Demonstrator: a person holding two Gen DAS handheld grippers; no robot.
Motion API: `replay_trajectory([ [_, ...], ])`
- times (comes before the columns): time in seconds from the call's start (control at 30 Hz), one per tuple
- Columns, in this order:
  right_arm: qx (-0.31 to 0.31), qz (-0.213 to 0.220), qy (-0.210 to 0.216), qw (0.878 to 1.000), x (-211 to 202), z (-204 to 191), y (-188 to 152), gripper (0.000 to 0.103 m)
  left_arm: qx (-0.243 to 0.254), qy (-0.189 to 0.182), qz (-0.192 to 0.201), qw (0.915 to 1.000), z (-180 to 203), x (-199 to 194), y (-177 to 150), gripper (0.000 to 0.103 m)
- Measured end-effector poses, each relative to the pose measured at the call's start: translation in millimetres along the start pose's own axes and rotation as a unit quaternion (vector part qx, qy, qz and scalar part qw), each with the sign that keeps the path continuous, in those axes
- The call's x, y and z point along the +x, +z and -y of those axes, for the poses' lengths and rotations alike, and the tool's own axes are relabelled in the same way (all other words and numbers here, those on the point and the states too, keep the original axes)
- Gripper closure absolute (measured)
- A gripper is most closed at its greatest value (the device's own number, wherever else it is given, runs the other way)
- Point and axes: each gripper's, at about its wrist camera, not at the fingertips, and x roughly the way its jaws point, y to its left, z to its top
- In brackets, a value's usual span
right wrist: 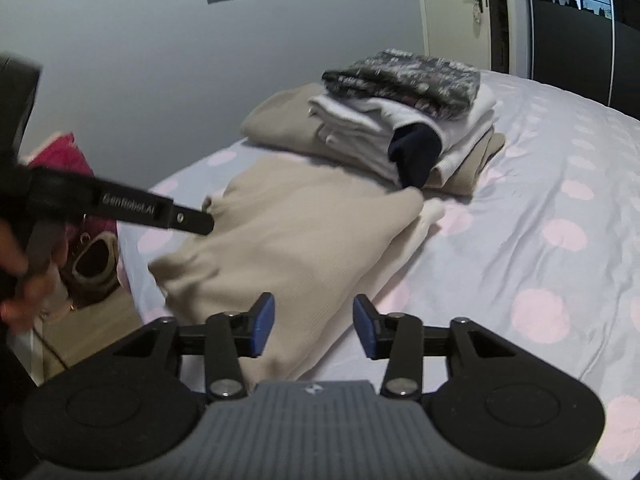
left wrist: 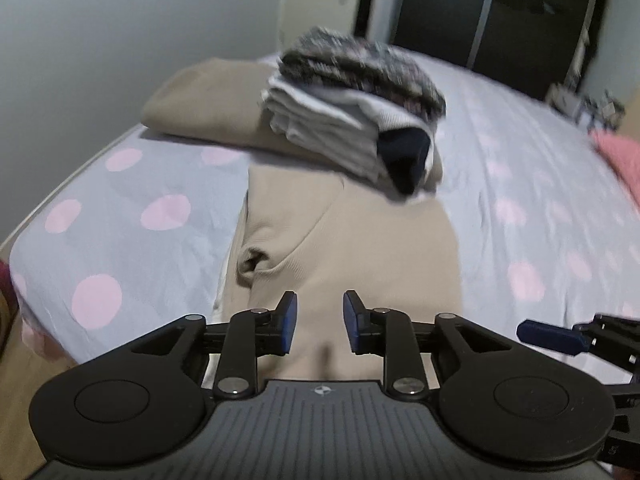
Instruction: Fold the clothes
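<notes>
A: Where is the beige sweater (right wrist: 288, 236) found?

B: Flat on the dotted bed (right wrist: 520, 208), under both released tongs, left (left wrist: 319, 322) and right (right wrist: 314, 326); nothing is gripped.

A: Anything unclear?

B: The folded stack (left wrist: 352, 108) is blurred. "GenRobot.AI" is read on the left tongs.
</notes>
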Motion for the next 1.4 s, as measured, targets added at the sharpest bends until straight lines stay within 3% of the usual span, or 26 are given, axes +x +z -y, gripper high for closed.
replay_trajectory([
  [0.13, 0.007, 0.014, 0.007, 1.0, -12, 8, 7, 0.043, -0.031, 0.022, 0.015, 0.9992, 12, -9, -5, 0.072],
  [0.2, 0.012, 0.021, 0.007, 1.0, -15, 13, 10, 0.041, -0.044, 0.033, 0.023, 0.9982, 19, -13, -10, 0.062],
  [0.43, 0.025, 0.03, 0.004, 0.999, -21, 31, 20, 0.034, -0.065, 0.078, 0.029, 0.9944, 45, -17, -34, 0.056],
  [0.67, 0.033, 0.014, 0.005, 0.999, -13, 38, 17, 0.032, -0.047, 0.118, 0.011, 0.9918, 61, -15, -40, 0.053],
  [1.03, 0.016, 0.0, 0.003, 1.0, -12, 32, 9, 0.025, -0.026, 0.197, 0.047, 0.979, 75, -32, -39, 0.04],
  [1.27, 0.014, 0.0, 0.002, 1.0, -18, 36, 5, 0.025, -0.018, 0.21, 0.058, 0.9757, 85, -33, -42, 0.03],
  [1.4, 0.01, 0.004, 0.001, 1.0, -22, 36, 3, 0.025, -0.027, 0.204, 0.059, 0.9768, 85, -32, -42, 0.029],
])
